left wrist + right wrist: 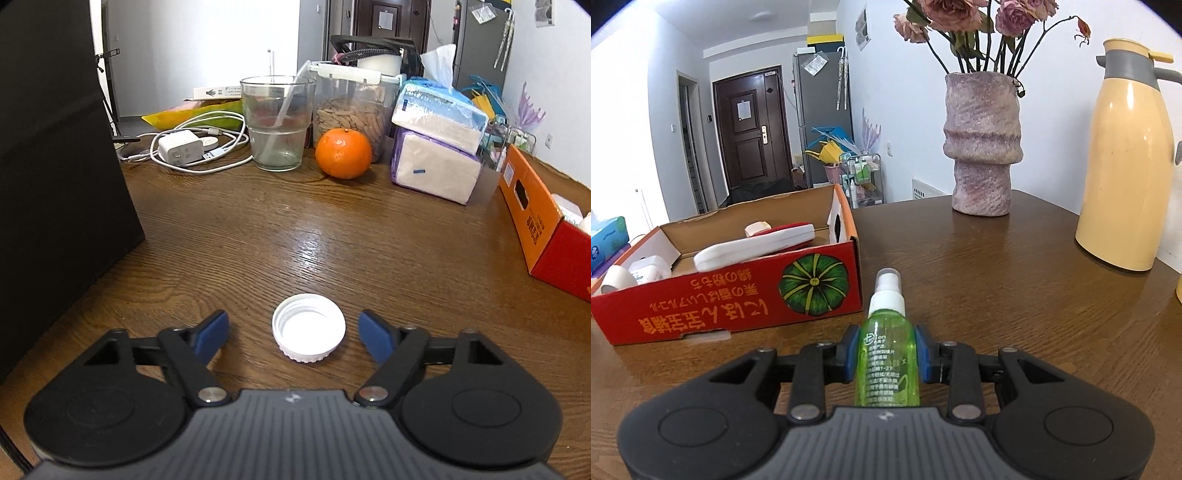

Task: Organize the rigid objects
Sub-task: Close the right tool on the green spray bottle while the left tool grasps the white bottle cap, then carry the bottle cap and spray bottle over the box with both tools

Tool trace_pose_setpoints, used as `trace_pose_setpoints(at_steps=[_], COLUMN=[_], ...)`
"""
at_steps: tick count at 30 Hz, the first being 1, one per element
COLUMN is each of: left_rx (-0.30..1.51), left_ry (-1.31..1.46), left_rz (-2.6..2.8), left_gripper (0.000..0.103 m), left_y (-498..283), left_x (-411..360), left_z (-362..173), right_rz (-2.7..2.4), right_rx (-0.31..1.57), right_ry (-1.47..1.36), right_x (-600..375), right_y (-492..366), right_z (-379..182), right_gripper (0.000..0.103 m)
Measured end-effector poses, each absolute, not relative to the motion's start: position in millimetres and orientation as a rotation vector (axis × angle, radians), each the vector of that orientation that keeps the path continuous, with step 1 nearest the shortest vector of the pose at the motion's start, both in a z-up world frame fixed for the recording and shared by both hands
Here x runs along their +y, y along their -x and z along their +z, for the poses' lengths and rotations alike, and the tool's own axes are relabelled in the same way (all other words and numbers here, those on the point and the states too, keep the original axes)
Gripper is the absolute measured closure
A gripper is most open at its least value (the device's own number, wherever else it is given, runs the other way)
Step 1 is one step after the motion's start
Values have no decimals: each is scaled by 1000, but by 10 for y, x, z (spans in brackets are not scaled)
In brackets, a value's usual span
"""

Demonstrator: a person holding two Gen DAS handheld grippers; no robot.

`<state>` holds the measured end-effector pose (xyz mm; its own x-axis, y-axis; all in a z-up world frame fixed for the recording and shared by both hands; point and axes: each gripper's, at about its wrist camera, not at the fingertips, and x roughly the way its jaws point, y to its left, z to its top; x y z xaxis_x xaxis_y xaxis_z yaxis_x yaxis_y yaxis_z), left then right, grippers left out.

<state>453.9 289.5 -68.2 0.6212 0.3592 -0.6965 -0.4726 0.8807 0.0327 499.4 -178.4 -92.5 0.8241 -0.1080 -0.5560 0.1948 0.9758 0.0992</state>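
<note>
Domestic room, wooden table, daylight on pale walls.
A dark brown wood-grain table (332, 229) carries a glare patch near its middle. White walls (908, 122) and a white ceiling (746, 26) enclose a corridor ending at a dark brown panelled door (751, 129) with a paper sheet fixed to it. A grey refrigerator (822, 110) stands just right of the door, umbrellas hanging on its side. A small wire shelf cart (862, 177) stands against the right-hand wall.
</note>
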Motion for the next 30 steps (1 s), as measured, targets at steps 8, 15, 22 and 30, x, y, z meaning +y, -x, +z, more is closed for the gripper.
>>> trace_pose_setpoints(at_steps=[8, 15, 22, 30], left_rx=[752, 741, 724, 669], left_ry=[134, 140, 149, 128], left_rz=[478, 450, 443, 414], left_gripper=[43, 62, 62, 62], left_y=[-4569, -4561, -4545, -4435], left_x=[2879, 2862, 2843, 2665], left_z=[-696, -682, -649, -530], right_rz=[-157, -152, -143, -122], right_rx=[570, 559, 549, 530], right_ry=[-147, -147, -143, -135], right_x=[-1759, -1754, -1747, -1708], right_y=[-4865, -4758, -4670, -4548], right_z=[-908, -892, -872, -830], right_gripper=[73, 73, 73, 73])
